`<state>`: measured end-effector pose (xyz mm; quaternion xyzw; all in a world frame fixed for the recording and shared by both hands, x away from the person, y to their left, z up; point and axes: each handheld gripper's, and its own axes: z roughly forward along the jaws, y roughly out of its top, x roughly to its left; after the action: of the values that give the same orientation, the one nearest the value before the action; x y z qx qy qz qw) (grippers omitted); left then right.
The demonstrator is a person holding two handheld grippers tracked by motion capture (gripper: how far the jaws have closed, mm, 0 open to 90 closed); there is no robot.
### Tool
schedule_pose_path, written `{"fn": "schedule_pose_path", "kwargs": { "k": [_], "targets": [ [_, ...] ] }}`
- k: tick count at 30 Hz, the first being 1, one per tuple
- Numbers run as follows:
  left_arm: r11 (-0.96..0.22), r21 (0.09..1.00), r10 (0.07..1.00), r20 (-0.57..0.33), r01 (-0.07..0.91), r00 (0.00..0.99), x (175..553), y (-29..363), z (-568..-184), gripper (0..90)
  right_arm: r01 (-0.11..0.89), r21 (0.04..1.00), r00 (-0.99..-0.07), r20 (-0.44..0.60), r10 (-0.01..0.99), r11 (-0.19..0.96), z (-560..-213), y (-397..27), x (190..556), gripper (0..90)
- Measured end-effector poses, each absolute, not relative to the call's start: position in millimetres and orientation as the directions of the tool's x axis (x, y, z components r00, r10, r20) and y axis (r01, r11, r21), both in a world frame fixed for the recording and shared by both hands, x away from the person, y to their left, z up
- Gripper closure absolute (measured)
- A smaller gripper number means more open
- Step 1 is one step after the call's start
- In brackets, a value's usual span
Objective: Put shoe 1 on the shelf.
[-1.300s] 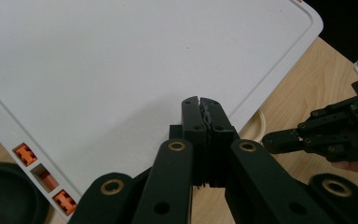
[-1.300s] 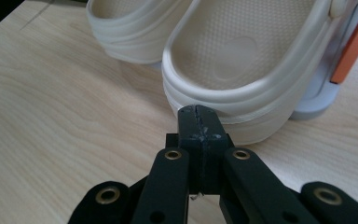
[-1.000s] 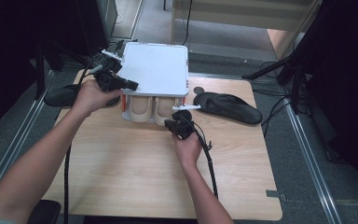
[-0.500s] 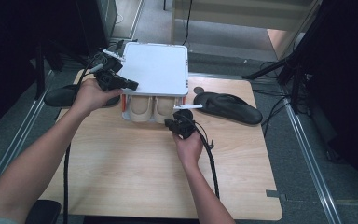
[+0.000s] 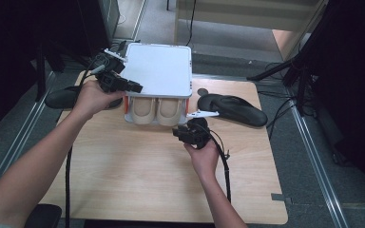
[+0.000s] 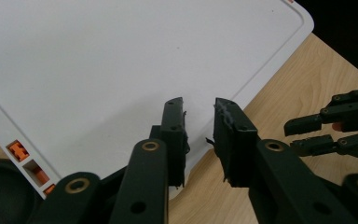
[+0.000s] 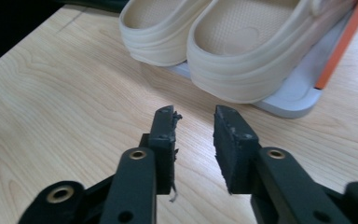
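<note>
Both grippers, left (image 6: 199, 135) and right (image 7: 194, 140), have just been opening, nothing between jaws. Beige clogs (image 5: 157, 110) sit in white box (image 5: 159, 71) at surface's far edge (approach heels squarely).

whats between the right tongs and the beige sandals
Only bare wooden table. In the right gripper view, the open right tongs point at the beige sandals with nothing between them.

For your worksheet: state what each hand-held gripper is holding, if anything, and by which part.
Nothing is held. The left hand-held gripper has just been opening above the white lid; the right hand-held gripper has just been opening over bare table.
</note>
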<state>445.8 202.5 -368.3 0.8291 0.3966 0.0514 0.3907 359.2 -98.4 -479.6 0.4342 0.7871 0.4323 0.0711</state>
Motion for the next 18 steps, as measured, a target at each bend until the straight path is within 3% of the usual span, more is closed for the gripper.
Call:
{"fn": "schedule_pose_path", "kwargs": {
  "k": [10,18],
  "targets": [
    [-0.364,0.699,0.703,-0.227,0.615,0.674,429,216,-359,56.3,0.567,0.789,-0.665,0.269,0.697,0.237,-468,-126,342,54.5],
    [-0.335,0.717,0.731,-0.212,0.612,0.649,412,235,-356,54.6,0.538,0.81,-0.676,0.25,0.693,0.233,-461,-148,327,52.8]
  ]
}}
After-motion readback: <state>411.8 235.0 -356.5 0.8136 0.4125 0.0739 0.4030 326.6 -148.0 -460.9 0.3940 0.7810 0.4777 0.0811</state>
